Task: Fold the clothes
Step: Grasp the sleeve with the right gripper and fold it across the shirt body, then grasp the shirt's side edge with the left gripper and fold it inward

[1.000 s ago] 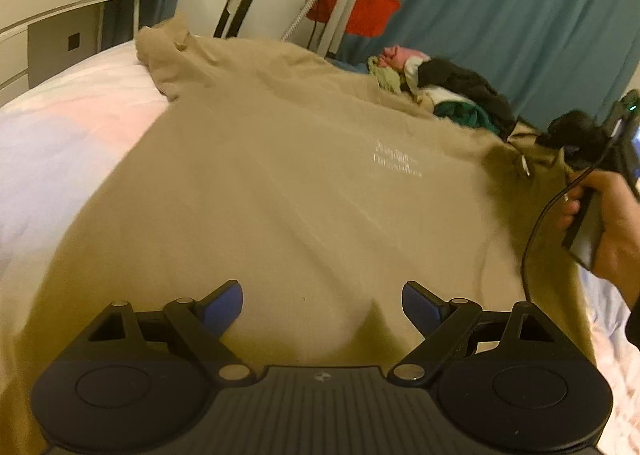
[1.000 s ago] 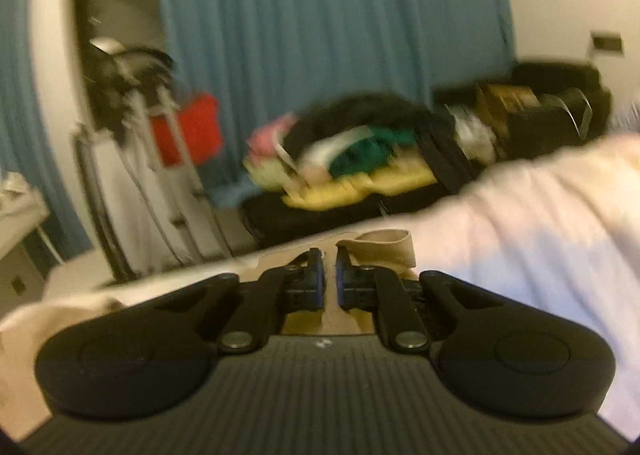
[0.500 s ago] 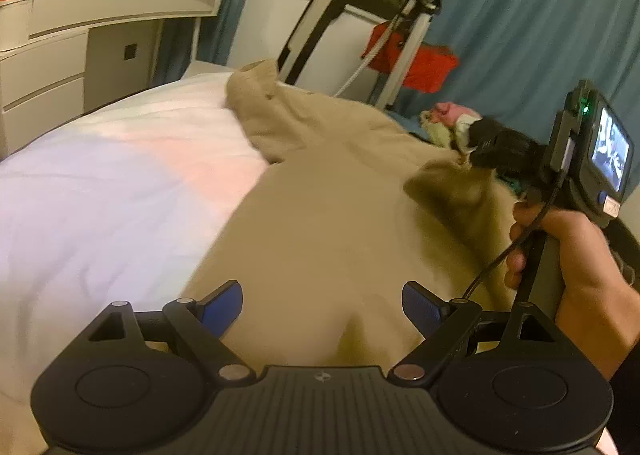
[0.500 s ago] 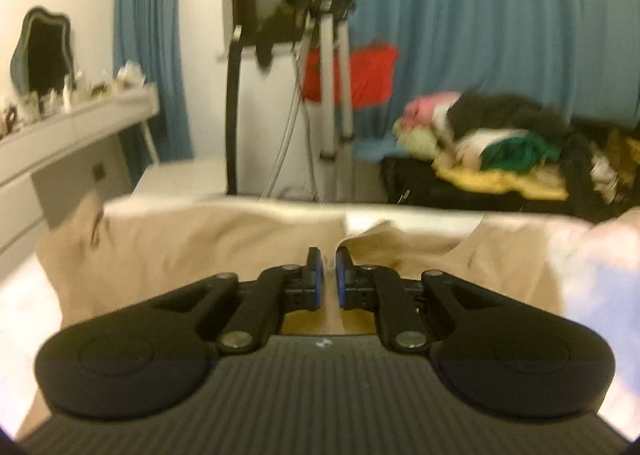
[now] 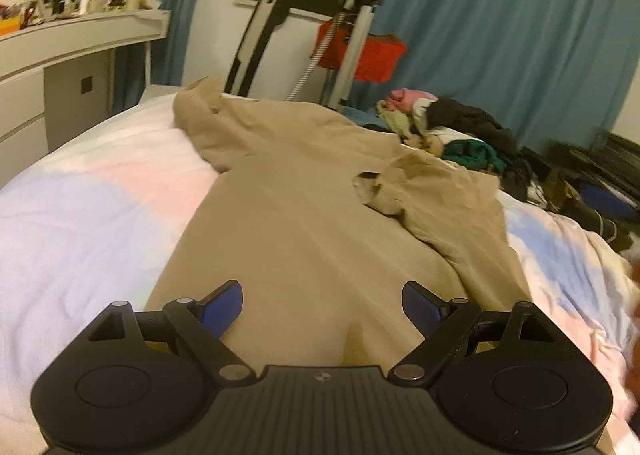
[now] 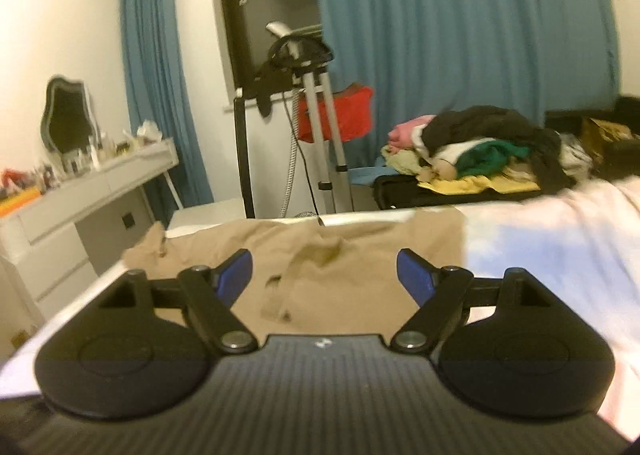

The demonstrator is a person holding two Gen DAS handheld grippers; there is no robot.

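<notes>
A bed (image 5: 80, 223) with a pale pink and lilac cover fills the space ahead of both hand-held grippers. Spread across it lies a tan T-shirt (image 5: 304, 223), reaching from just under the left gripper (image 5: 322, 307) away toward the far edge of the bed. Its right sleeve (image 5: 432, 191) is folded inward over the body (crumpled, not flat), ahead and to the right of that gripper; the other sleeve lies bunched far ahead to its left. Beyond the bed, teal curtains (image 6: 460, 35) hang, with a heap of mixed clothes (image 6: 480, 147) ahead to the right and a white dresser (image 6: 80, 207) off to the left. The left gripper's blue-padded jaws stand spread wide above the shirt's lower part, holding nothing. The right gripper (image 6: 324, 281) hovers over the same shirt, its jaws opening, with nothing pinched between them.
</notes>
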